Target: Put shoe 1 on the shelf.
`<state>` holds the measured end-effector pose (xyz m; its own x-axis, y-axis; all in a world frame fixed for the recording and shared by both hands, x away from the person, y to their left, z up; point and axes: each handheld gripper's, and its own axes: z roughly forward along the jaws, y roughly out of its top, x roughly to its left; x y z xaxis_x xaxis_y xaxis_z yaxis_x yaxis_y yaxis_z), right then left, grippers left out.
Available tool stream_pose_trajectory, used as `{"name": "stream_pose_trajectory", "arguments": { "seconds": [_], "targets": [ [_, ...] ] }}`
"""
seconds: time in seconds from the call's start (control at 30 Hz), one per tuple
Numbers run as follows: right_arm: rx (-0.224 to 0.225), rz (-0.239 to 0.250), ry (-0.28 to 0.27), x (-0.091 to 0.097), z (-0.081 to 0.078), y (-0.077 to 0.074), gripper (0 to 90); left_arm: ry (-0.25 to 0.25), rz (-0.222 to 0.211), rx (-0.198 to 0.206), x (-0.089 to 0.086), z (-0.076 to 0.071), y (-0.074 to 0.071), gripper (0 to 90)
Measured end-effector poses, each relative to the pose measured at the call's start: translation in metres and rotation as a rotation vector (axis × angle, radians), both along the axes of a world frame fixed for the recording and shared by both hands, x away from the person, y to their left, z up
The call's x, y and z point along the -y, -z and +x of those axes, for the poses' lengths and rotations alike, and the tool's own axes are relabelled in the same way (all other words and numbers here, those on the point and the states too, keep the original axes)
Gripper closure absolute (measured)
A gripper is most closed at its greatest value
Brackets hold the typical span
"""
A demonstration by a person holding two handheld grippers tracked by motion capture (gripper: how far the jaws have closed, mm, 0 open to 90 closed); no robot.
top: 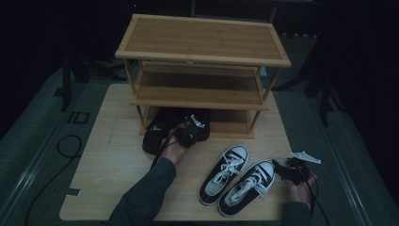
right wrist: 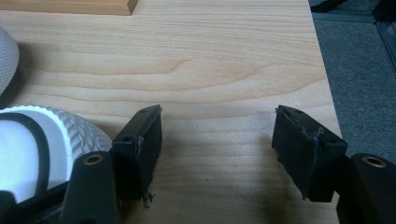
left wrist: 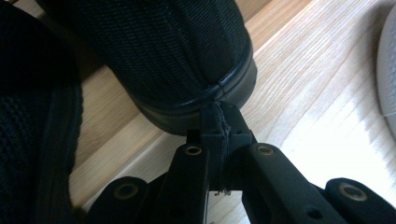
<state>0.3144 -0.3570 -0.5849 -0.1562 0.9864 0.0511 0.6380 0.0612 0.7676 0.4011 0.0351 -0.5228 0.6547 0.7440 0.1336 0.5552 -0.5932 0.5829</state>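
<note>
Black mesh shoe [top: 162,129] sits at the foot of the bamboo rack [top: 202,52], toe end under the bottom shelf [top: 230,127], heel still out on the table [top: 117,160]. Left gripper [left wrist: 219,126] is clamped tight on the heel rim, jaws pinched together w/ just a thin edge of fabric between. Second black shoe right beside it. Right gripper [right wrist: 217,140] rests w/ jaws wide apart, holding nothing, next to the black-and-white sneakers [top: 237,179]. Risk, imo: such a thin pinch could slip off if the shoe snags on the shelf edge or its neighbour, leaving it crooked.
</note>
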Motion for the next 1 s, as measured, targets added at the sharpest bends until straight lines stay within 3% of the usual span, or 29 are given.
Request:
{"name": "stream_pose_trajectory", "arguments": {
  "seconds": [0.33,1.0],
  "targets": [
    [0.0,-0.001,0.0,0.0,0.0,0.0,32.7,0.013,-0.007,-0.006,-0.008,-0.01,0.0,89.9],
    [0.0,-0.001,0.0,0.0,0.0,0.0,32.8,0.037,-0.033,-0.029,-0.051,-0.042,-0.002,89.9]
  ]
}}
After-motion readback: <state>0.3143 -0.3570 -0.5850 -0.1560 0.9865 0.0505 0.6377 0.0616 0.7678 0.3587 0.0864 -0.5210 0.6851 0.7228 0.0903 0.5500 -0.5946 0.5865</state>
